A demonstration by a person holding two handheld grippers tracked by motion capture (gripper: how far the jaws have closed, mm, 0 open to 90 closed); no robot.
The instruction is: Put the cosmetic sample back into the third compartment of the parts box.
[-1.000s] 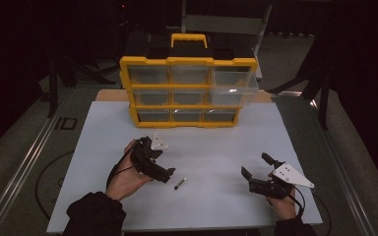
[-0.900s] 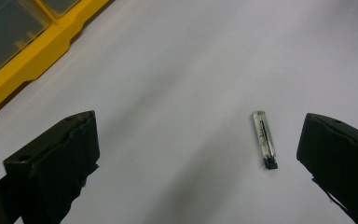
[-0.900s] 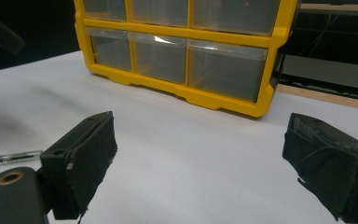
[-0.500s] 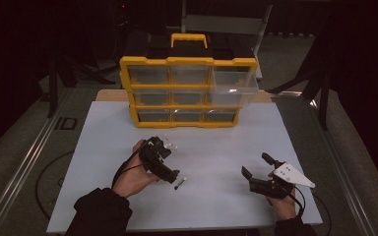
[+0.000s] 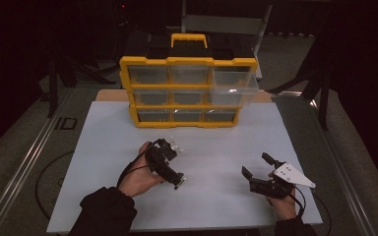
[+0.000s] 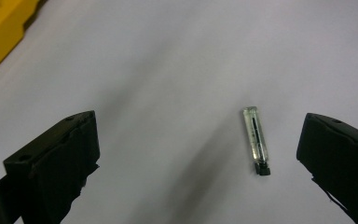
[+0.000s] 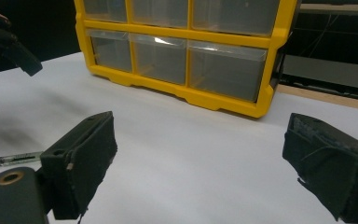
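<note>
Since the small clear tube [image 6: 255,141] lying right of centre on the white table [image 6: 177,56], between the left gripper's [image 6: 200,158] spread jaws, looks light, slick and breakable, we would pinch it gently across its middle.

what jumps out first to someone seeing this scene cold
The yellow plastic organiser with clear drawers stands at the table's far edge, its top right drawer pulled out. Nearer, the left gripper hovers open over a small clear glass tube with a black tip lying on the white tabletop.
</note>
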